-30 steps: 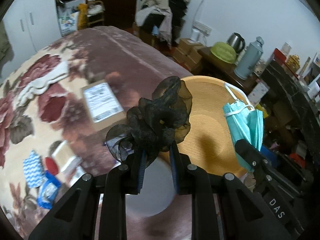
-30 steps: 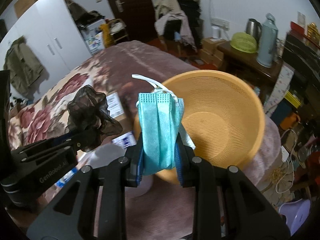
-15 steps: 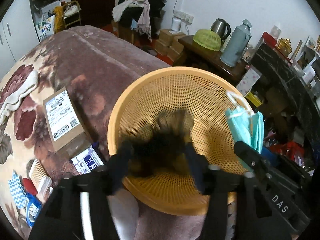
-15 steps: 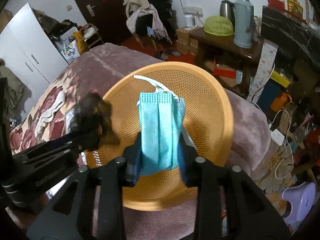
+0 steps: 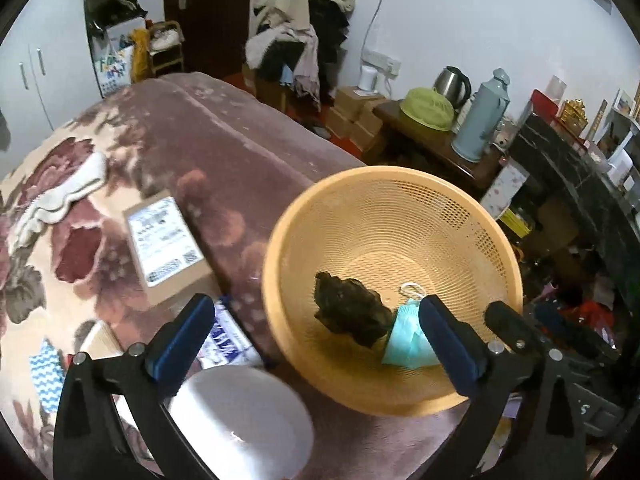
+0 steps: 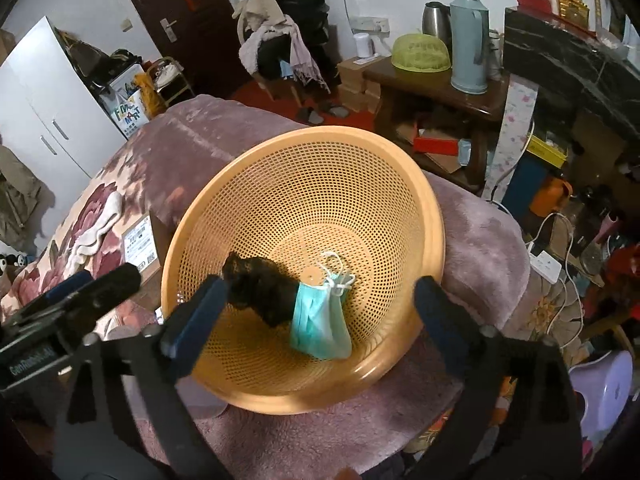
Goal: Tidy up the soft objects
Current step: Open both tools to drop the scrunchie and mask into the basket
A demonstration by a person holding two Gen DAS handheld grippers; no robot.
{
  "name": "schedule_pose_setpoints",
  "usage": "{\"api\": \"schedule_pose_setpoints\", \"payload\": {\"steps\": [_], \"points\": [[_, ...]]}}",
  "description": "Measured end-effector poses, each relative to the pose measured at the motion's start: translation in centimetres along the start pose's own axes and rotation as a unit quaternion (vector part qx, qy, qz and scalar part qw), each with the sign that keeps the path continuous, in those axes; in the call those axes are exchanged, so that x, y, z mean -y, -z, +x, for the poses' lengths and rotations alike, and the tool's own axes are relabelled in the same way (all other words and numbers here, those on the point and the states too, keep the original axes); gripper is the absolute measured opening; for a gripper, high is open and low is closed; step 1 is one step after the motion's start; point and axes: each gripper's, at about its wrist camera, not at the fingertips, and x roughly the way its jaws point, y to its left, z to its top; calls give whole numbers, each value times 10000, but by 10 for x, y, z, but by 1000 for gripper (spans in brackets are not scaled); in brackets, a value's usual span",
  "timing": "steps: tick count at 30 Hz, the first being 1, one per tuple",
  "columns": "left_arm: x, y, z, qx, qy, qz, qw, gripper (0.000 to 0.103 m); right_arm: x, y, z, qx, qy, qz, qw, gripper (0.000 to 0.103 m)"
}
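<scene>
Both grippers hang over the orange mesh basket (image 6: 430, 216), which sits on the bed (image 5: 224, 148) near its corner, on the mauve flowered blanket.

Left gripper (image 5: 316, 344): jaws opening, spread wide, nothing betw. the blue pads (image 5: 182, 344). Right gripper (image 6: 316, 312): jaws opening too, wide apart, pads clear of everything; it holds nothing.

Task items are both inside the basket, low on the near side of the wall. The black gauzy scrunchie (image 6: 260, 284) lies crumpled, and the teal face mask (image 6: 320, 328) lies folded just beside it, touching it on the right in both views, w/ its white ear loops (image 6: 334, 268) bunched toward the basket's centre.

Writing: in the right wrist view the left gripper's black body reads approx. "GenRobot.AI" (image 6: 28, 360), blurred. A bag (image 6: 130, 114) by the white wardrobe shows "MART" w/ colourful letters above, not fully legible. A cardboard box (image 5: 168, 246) on the bed, left of the basket, carries a white shipping label w/ barcode and QR squares; text too small to read. A blue-white packet (image 5: 228, 338) betw. box and basket has blue lettering, unreadable. A white bowl (image 5: 240, 420) sits at the bed's near edge under the left gripper.
</scene>
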Motion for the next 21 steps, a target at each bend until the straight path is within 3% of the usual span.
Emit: {"api": "schedule_pose_setpoints", "payload": {"steps": [21], "points": [[-56,28,-47,54,-240,-311,9992,103,-47,18,-24,5,130,-587,9982,103]]}}
